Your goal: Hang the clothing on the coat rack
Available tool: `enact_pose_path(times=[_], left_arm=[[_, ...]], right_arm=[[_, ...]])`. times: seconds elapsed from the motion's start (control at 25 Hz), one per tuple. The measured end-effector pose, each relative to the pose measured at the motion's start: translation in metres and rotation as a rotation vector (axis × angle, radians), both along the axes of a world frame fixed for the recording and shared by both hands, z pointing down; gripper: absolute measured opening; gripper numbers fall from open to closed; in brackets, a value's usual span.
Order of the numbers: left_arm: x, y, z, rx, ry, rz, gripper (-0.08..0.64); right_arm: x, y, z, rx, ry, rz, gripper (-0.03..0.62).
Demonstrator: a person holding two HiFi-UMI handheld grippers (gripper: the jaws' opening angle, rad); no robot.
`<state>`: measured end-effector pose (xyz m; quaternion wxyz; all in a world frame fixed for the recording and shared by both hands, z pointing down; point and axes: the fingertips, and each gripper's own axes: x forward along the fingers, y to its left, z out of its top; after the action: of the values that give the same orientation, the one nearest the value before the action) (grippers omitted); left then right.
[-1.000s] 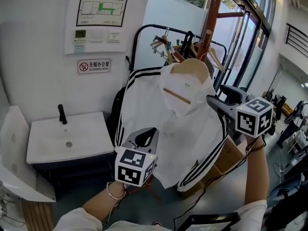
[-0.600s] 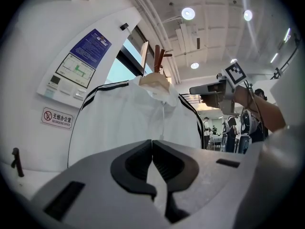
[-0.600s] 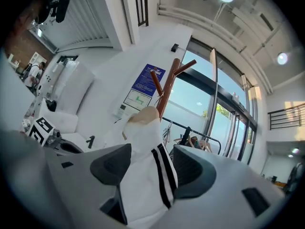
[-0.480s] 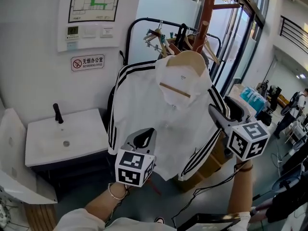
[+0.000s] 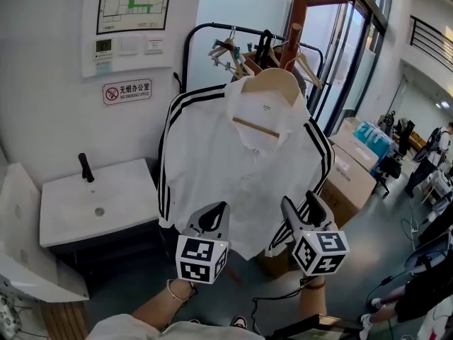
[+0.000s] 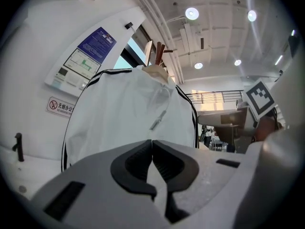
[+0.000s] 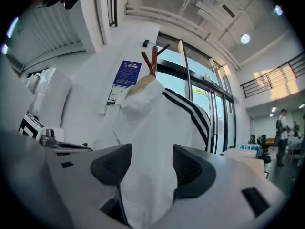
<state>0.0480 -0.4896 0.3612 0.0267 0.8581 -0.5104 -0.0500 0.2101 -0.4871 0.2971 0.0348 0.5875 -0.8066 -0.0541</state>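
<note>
White jacket (image 5: pixel 233 168) with black stripes hangs by its wooden hanger (image 5: pixel 272 83) on the coat rack (image 5: pixel 297 13), so the hanging looks done; left gripper (image 6: pixel 152 144) fingers meet on nothing, right gripper (image 7: pixel 152 157) fingers stand apart near the hem, gripping nothing, and next both should back away

Head view: high, facing forward-down, jacket (image 5: pixel 241 154) on coat rack (image 5: pixel 298 13) mid-frame, left gripper (image 5: pixel 214 214) and right gripper (image 5: pixel 301 205) low. Both gripper views: tilted upward, jacket close. All three share jacket, rack top.
</note>
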Motion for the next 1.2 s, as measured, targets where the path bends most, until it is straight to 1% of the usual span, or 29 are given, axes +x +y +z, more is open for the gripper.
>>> enact_pose_path(times=[0.08, 0.12, 0.24, 0.28, 0.44, 0.6, 0.72, 0.84, 0.96, 1.2], left_arm=[[0.005, 0.002, 0.01, -0.02, 0.002, 0.003, 0.009], [0.007, 0.003, 0.014, -0.029, 0.001, 0.006, 0.009], [0.012, 0.006, 0.024, -0.047, -0.001, 0.013, 0.009], [0.013, 0.006, 0.027, -0.051, 0.001, 0.012, 0.009], [0.007, 0.006, 0.036, -0.073, 0.014, -0.007, 0.009], [0.012, 0.006, 0.04, -0.075, 0.02, -0.017, 0.009], [0.012, 0.012, 0.046, -0.086, 0.01, -0.024, 0.009], [0.016, 0.017, 0.049, -0.099, 0.012, -0.04, 0.009], [0.021, 0.02, 0.049, -0.11, 0.021, -0.057, 0.009], [0.031, 0.032, 0.049, -0.125, 0.014, -0.103, 0.009]], right_arm=[[-0.002, 0.0, 0.021, -0.034, -0.032, 0.013, 0.287], [-0.002, 0.0, 0.031, -0.055, -0.048, 0.018, 0.271], [-0.002, 0.001, 0.056, -0.103, -0.101, 0.042, 0.195], [-0.002, 0.002, 0.062, -0.112, -0.112, 0.048, 0.187], [-0.008, 0.006, 0.082, -0.145, -0.112, 0.062, 0.15], [0.0, 0.011, 0.09, -0.152, -0.115, 0.092, 0.081], [-0.003, 0.015, 0.097, -0.158, -0.138, 0.078, 0.04], [-0.007, 0.02, 0.1, -0.157, -0.134, 0.035, 0.026], [-0.011, 0.025, 0.102, -0.159, -0.121, -0.012, 0.026], [0.002, 0.031, 0.111, -0.187, -0.113, -0.042, 0.025]])
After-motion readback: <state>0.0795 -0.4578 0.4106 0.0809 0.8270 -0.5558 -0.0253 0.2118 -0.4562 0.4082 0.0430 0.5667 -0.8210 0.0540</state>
